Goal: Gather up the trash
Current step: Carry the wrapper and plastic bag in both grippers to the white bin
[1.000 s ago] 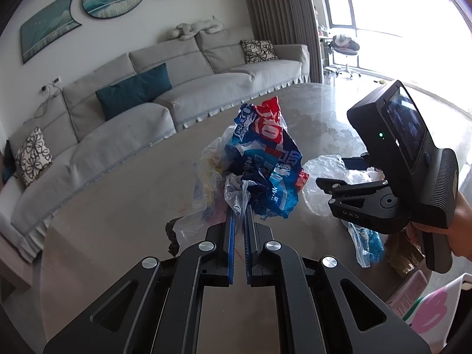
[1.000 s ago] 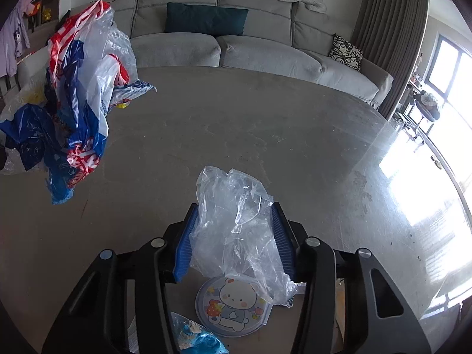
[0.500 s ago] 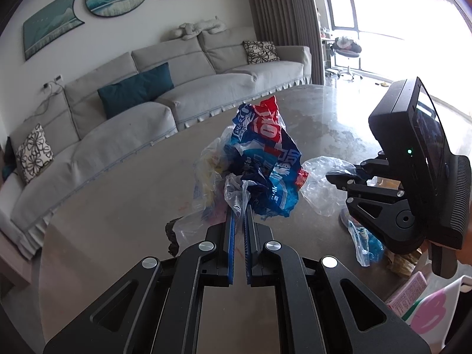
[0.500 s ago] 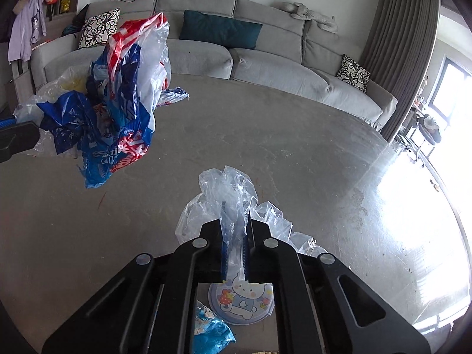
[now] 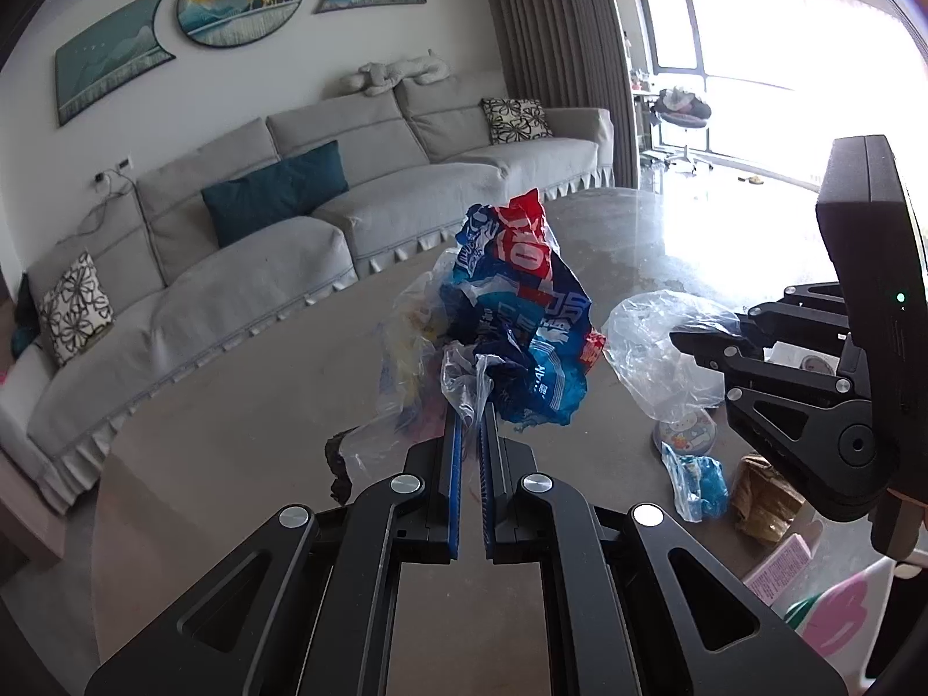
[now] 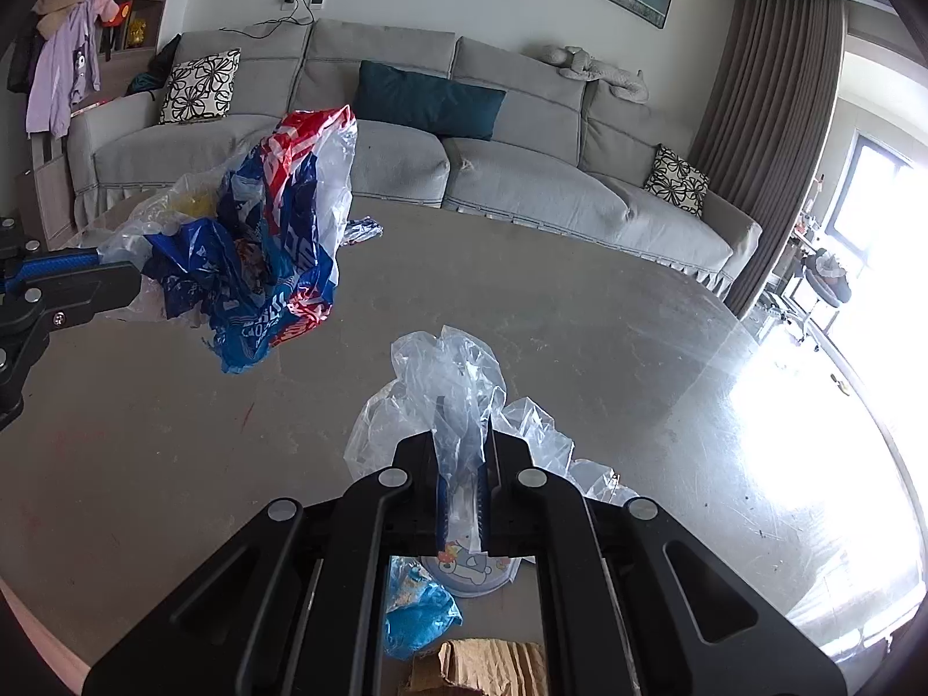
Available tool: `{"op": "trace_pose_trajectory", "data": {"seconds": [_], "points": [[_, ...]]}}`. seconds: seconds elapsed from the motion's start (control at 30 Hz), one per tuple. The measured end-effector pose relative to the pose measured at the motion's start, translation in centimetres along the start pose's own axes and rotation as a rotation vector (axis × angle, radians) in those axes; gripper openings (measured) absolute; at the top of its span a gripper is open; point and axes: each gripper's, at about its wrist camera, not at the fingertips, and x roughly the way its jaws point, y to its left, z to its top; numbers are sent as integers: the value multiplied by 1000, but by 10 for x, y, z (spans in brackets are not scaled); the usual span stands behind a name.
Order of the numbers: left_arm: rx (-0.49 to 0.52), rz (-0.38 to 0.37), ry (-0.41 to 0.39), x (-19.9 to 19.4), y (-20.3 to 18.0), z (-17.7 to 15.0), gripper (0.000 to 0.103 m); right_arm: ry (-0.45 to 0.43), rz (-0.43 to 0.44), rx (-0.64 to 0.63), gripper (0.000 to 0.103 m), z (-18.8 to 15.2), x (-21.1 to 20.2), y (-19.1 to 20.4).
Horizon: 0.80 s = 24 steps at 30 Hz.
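Observation:
My left gripper [image 5: 470, 406] is shut on a bundle of wrappers [image 5: 522, 313], a blue and red snack bag crumpled with clear plastic, held up above the round table [image 5: 232, 441]. The same bundle [image 6: 272, 255] hangs at the left of the right wrist view, with the left gripper's fingers [image 6: 52, 267] at the frame's edge. My right gripper [image 6: 464, 423] is shut on a clear plastic bag [image 6: 446, 383], lifted off the table. In the left wrist view that clear bag [image 5: 661, 342] hangs from the right gripper [image 5: 684, 342] to the right of the bundle.
On the table below the right gripper lie a round cartoon sticker lid [image 6: 470, 571], a blue wrapper [image 6: 417, 609] and a brown paper bag [image 6: 487, 667]. A dark scrap [image 5: 339, 464] lies left. A pink box [image 5: 783, 568] sits at the near right edge. A grey sofa [image 5: 290, 220] curves behind.
The right gripper closed on the clear plastic bag and lifted it off the table, rising to the right of the bundle. The left gripper kept still with its bundle.

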Motion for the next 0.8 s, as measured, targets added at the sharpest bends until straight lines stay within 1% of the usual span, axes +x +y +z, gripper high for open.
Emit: {"op": "trace_pose_trajectory", "data": {"seconds": [0.23, 0.4, 0.5, 0.6, 0.8], "points": [[20, -16, -44, -36, -10, 0, 7, -54, -29, 22, 8, -11, -55, -5], [44, -52, -68, -63, -30, -7, 7, -77, -70, 55, 8, -31, -100, -14], [60, -88, -77, -77, -47, -13, 7, -78, -102, 73, 8, -47, -123, -19], [94, -130, -83, -91, -72, -21, 7, -77, -139, 93, 8, -68, -146, -24], [140, -244, -80, -119, -129, -44, 7, -46, -216, 163, 8, -116, -187, -39]]}}
